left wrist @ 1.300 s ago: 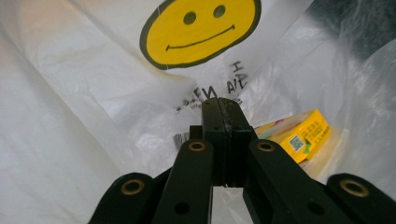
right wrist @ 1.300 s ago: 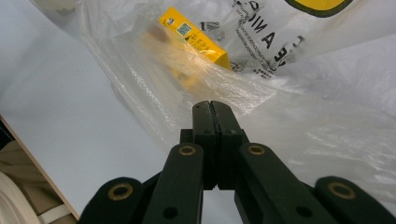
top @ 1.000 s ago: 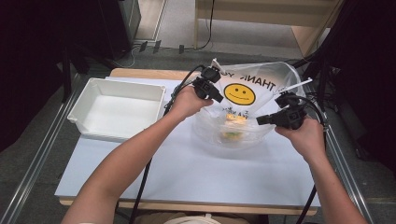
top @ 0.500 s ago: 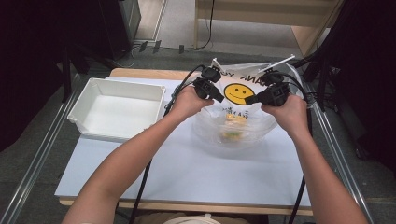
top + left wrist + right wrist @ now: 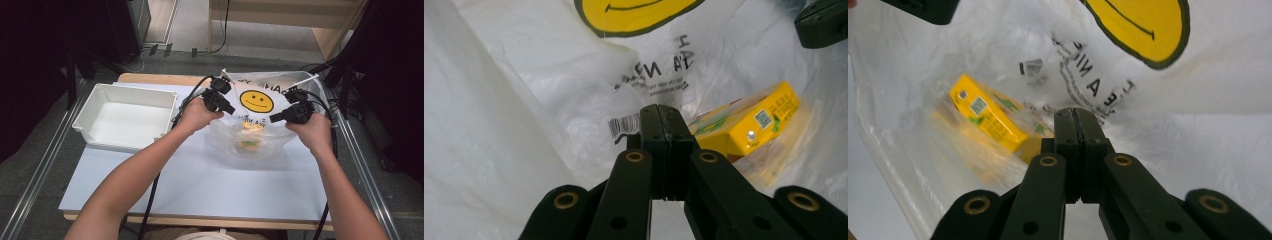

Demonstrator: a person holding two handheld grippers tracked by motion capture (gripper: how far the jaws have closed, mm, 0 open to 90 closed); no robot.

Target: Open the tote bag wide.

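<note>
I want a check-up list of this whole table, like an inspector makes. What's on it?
Surface: white sheet over a wooden table, no marks seen.
Job's things: see-through plastic bag with a yellow smiley face; yellow carton inside it.
Clutter: white plastic tray at the left, nothing seen in it.
Grippers: left claw and right claw both shut, pinching the bag's rim at either side.
Cables: black cables trail back from each gripper.
Surroundings: grey floor, wooden frame behind.

Clear smiley plastic bag (image 5: 260,107) held open, yellow carton (image 5: 248,131) inside.
</note>
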